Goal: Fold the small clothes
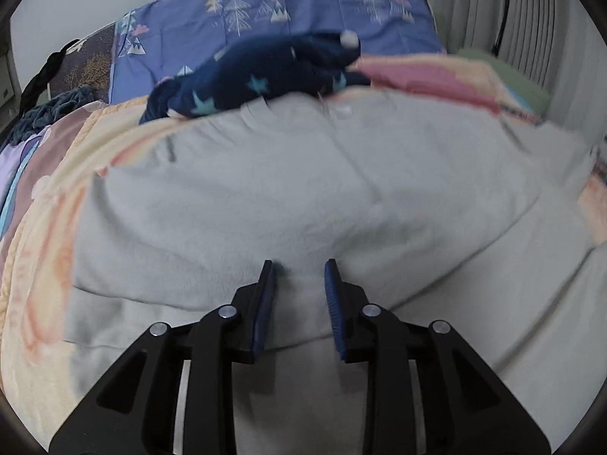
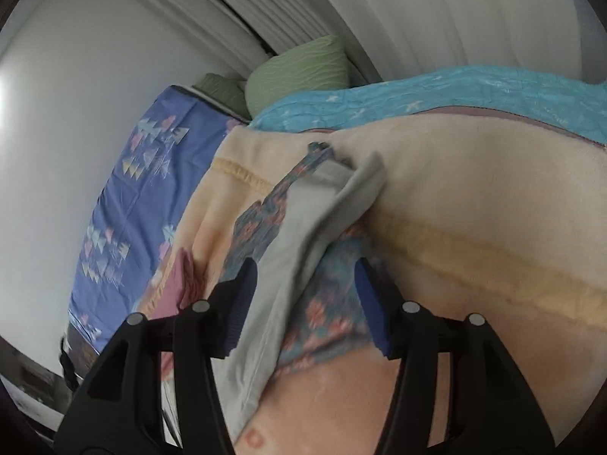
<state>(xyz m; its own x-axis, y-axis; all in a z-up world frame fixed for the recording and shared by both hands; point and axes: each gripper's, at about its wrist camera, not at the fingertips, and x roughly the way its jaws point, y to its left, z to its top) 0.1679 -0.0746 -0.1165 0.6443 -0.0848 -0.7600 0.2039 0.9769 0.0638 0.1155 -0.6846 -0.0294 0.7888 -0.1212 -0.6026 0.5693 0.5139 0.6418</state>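
A pale grey garment (image 1: 303,189) lies spread on the bed blanket and fills the left wrist view. My left gripper (image 1: 299,269) is open just above its near fold, with nothing between the blue pads (image 1: 334,295). In the right wrist view a strip of the grey garment (image 2: 303,235) runs between the fingers over a patterned teal and orange cloth (image 2: 330,303). My right gripper (image 2: 303,269) is open around that strip, with both pads apart from it.
A dark blue star-print garment (image 1: 258,76) lies bunched beyond the grey one. A peach blanket (image 2: 474,197) covers the bed. A purple tree-print sheet (image 1: 284,7), green pillows (image 2: 299,72), a turquoise cover (image 2: 455,91) and curtains (image 1: 504,11) are behind.
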